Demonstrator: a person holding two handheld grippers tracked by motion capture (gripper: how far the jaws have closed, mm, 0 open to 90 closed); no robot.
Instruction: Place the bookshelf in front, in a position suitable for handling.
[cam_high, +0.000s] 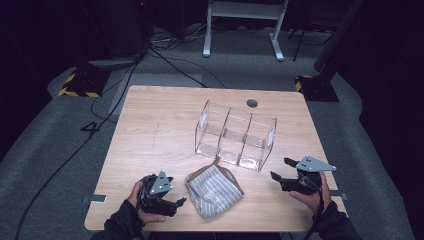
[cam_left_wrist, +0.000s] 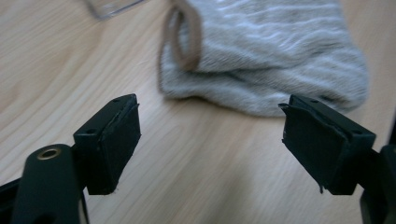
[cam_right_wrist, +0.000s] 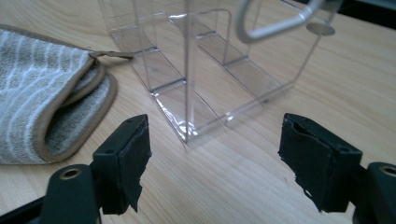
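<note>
High view, left to right: the left gripper (cam_high: 172, 202) rests near the front edge of the pale wooden desk (cam_high: 150, 125), its fingers (cam_left_wrist: 109, 140) spread wide with nothing between them and aimed toward the folded grey-and-white striped cloth with tan binding (cam_high: 214, 190). That cloth lies on the desk between the two grippers, near the front edge, just in front of the clear plastic three-compartment organiser (cam_high: 235, 134); its tan hanging loop (cam_left_wrist: 182, 37) reaches up to the organiser's near wall, though whether the two touch I cannot tell. The right gripper (cam_high: 284, 169) hovers to the right of the cloth, fingers (cam_right_wrist: 123, 163) likewise fully apart and empty, pointing toward the organiser's near corner.

The cloth looks light, soft and limp: folded over, it will likely sag and unfold if lifted by one point. Its bound tan edge looks like the firmest place to pinch, since the trim gives the pads something thicker to bite than the loose striped weave. Taking the doubled layers together at the rounded fold would probably keep it from opening. The organiser appears stiff, smooth and slippery, so a nudge from the cloth could slide it
</note>
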